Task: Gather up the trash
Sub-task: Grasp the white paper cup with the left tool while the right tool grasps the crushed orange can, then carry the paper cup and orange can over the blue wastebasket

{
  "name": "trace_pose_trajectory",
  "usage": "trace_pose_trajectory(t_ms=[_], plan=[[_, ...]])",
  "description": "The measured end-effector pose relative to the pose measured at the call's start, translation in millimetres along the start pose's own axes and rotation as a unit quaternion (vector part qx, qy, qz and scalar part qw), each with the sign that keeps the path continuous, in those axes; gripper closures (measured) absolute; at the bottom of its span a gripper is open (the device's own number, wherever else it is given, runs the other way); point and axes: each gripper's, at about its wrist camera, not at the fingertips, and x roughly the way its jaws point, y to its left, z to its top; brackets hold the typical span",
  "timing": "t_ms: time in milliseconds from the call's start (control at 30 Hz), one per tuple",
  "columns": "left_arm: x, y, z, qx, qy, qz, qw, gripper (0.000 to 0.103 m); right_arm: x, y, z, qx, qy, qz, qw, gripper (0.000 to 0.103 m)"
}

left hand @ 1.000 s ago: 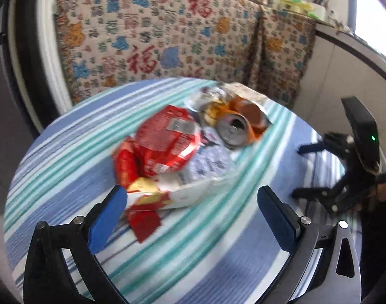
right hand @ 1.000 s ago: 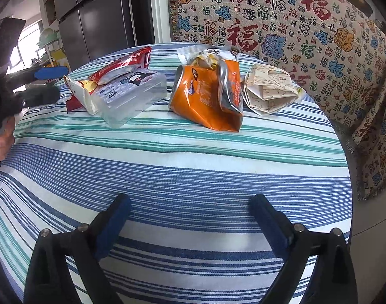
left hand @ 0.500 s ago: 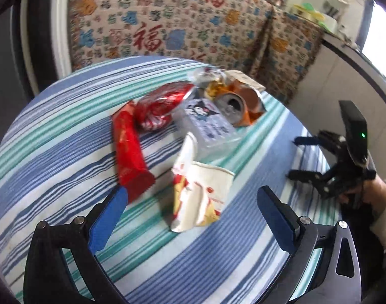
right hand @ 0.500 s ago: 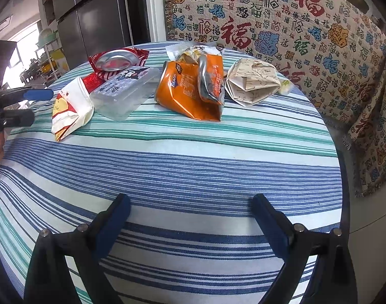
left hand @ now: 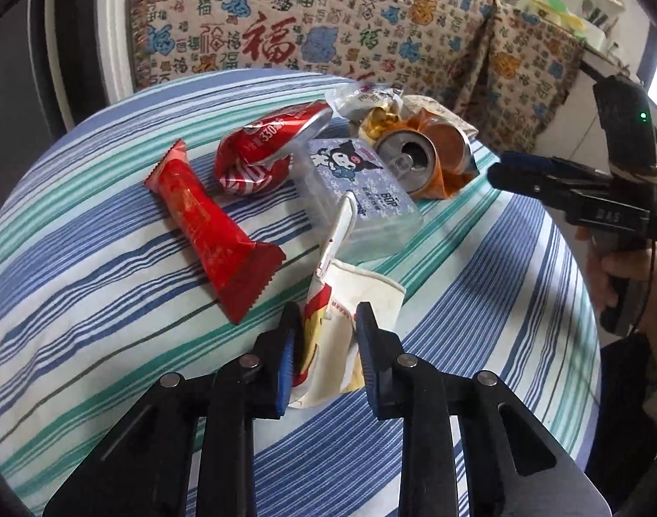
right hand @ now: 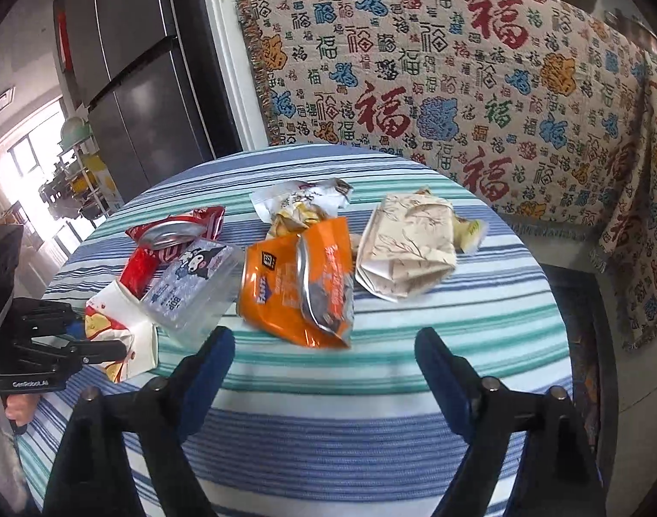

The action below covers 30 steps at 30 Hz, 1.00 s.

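My left gripper point(left hand: 326, 319) is shut on a crushed white paper cup point(left hand: 358, 297) with red and yellow print, low over the striped round table point(left hand: 91, 301). The cup also shows in the right wrist view point(right hand: 121, 327), held by the left gripper point(right hand: 108, 349). Beyond it lie a red snack wrapper point(left hand: 207, 219), a crushed red can point(left hand: 263, 146), a clear plastic box point(left hand: 358, 185) and a crushed orange can point(left hand: 418, 155). My right gripper point(right hand: 324, 344) is open and empty, just short of the orange can point(right hand: 302, 288).
A beige paper bag point(right hand: 410, 254) and a white snack wrapper point(right hand: 302, 202) lie at the table's far side. A patterned blanket point(right hand: 457, 86) covers furniture behind the table. A dark fridge point(right hand: 134, 64) stands at the back left.
My left gripper moved forward and closed on the paper cup. My right gripper moved closer to the orange can and stays open.
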Motion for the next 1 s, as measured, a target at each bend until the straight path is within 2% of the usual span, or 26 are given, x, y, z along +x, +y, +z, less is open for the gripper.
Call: trace_pose_trajectory(t_ms=[33,100,167,233,267,433,667,767,1000], plan=[[-0.6,1.5,0.9,-0.001,-0.001,0.002,1.0,0.077,6.4,3.0,4.4,-0.002,0.003,-0.005,1.0,0.033],[-2.4,-1.6,0.7,-0.002,-0.004,0.003,1.0,0.077,22.1,2.4,10.8,0.004,0.02,-0.02,1.0,0.041],[-2.8,-5.4,1.6,0.0,-0.004,0.004,1.0,0.078,32.5,-0.4,13.3,0.01,0.018,-0.029,0.999,0.05],[-3.5,-8.1,1.3,0.004,-0.006,0.008,0.9999,0.082,37.2,-1.5,12.3,0.008,0.018,-0.024,1.0,0.08],[-4.8,-9.1,0.8,0.004,-0.007,0.008,0.9999,0.094,36.7,-1.7,11.1,0.008,0.019,-0.026,0.999,0.081],[-16.3,-6.2,-0.6,-0.014,-0.016,-0.011,0.9997,0.094,8.5,0.8,8.4,0.015,0.009,-0.014,1.0,0.082],[-33.8,-12.5,-6.7,-0.029,-0.029,-0.026,0.9988,0.095,-45.7,-14.3,-13.6,0.032,0.015,-0.012,0.999,0.082],[-40.9,-25.3,-8.6,-0.029,-0.038,-0.033,0.9983,0.095,-69.7,-21.6,-21.0,0.029,0.009,-0.022,0.999,0.082],[-44.6,-73.3,-10.9,-0.006,-0.046,-0.011,0.9989,0.095,-111.5,-41.3,-44.3,0.052,0.001,-0.04,0.998,0.082]])
